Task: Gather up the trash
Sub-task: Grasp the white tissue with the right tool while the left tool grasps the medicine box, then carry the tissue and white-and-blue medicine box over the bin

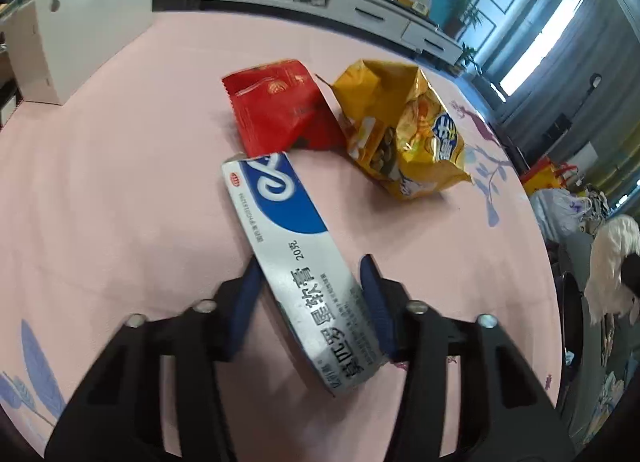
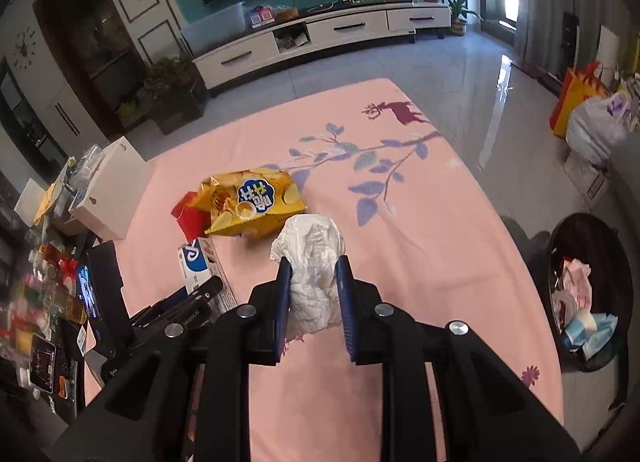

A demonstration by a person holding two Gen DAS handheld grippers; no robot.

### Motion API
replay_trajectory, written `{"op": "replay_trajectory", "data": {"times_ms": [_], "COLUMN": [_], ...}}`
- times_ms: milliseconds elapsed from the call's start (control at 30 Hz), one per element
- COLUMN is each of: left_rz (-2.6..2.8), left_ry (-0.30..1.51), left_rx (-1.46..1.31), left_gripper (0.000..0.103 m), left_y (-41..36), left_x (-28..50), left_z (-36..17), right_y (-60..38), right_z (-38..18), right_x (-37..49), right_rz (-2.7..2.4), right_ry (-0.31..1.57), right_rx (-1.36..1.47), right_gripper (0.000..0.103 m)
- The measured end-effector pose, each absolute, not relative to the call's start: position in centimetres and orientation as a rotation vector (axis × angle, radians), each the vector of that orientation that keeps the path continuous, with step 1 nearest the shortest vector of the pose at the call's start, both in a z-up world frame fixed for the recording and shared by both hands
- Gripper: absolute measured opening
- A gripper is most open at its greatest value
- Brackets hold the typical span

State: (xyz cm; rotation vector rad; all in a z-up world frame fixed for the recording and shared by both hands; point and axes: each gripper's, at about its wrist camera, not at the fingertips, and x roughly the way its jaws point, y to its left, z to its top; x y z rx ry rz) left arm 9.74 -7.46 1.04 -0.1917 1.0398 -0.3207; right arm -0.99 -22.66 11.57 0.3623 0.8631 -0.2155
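the right gripper [image 2: 313, 267] clamped the tissue [image 2: 310, 262]; best carried over the bin [image 2: 592, 290]. the left gripper [image 1: 310, 282] pinched the box [image 1: 296, 258].

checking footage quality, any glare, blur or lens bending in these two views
Left wrist view: heavy fisheye curve, dark corners, blown-out window; the ointment box print stays readable. Right wrist view: sun glare streaks the floor tiles, the trash bin sits in shade, the crumpled tissue is sharp.
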Motion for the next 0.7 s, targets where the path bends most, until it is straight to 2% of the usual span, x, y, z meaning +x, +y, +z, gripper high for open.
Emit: {"op": "replay_trajectory", "data": {"times_ms": [100,133,167,500,700], "left_rz": [-0.346,-0.356,-0.361,-0.391,-0.427], "left_ry": [1.038,1.020,1.011,0.861,0.748], "left_rx": [-0.241,-0.255,-0.255,-0.173,-0.089], "left_gripper": [0.035,0.024,0.023,0.021,0.021], "left_y": [-7.0,-6.9,-6.6,-6.5,-10.0], "left_x": [9.3,8.9,8.5,2.5,-2.0], "left_z": [1.3,1.9,2.4,8.7,12.0], "right_y": [-22.8,-22.7,-22.6,-23.4,-26.1], "right_z": [11.9,12.3,12.7,15.1,16.3], "right_x": [-2.2,-2.9,-3.6,-8.6,-10.8], "right_rz": [-0.229,-0.239,-0.250,-0.275,-0.290], "right_ry": [0.852,0.841,0.829,0.721,0.634], "right_rx": [0.361,0.348,0.331,0.243,0.262], "right_gripper": [0.024,0.024,0.023,0.024,0.024]}}
